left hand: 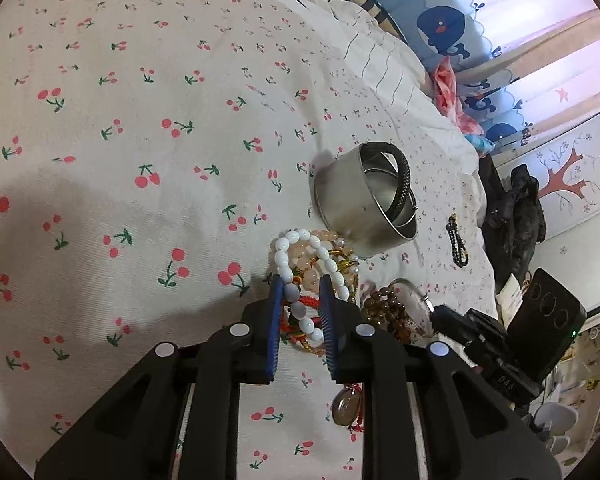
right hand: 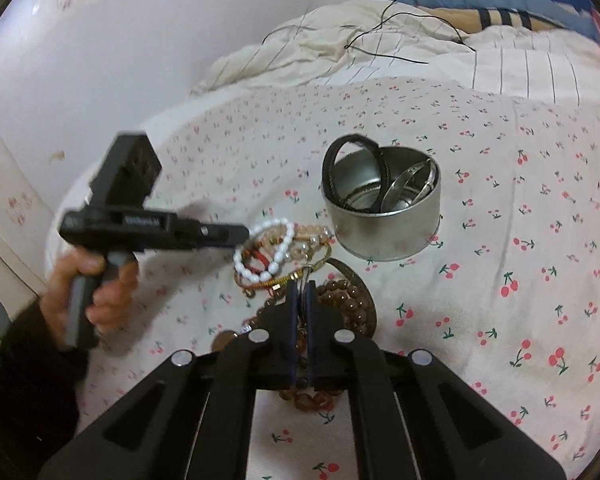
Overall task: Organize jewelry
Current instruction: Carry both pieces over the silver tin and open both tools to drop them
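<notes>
Left gripper [left hand: 302, 287] jaws stood partly open astride the white bead bracelet [left hand: 296, 276]; right gripper [right hand: 300, 289] jaws nearly closed, pinching a thin gold chain [right hand: 284, 279].

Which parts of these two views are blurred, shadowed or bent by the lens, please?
Left wrist view: a broad soft shadow darkens the cherry-print sheet at left, the window light at upper right is blown out, and fisheye curvature bends the edges. Right wrist view: the left gripper and the hand holding it are motion-smeared, while the metal tin stays sharp.
</notes>
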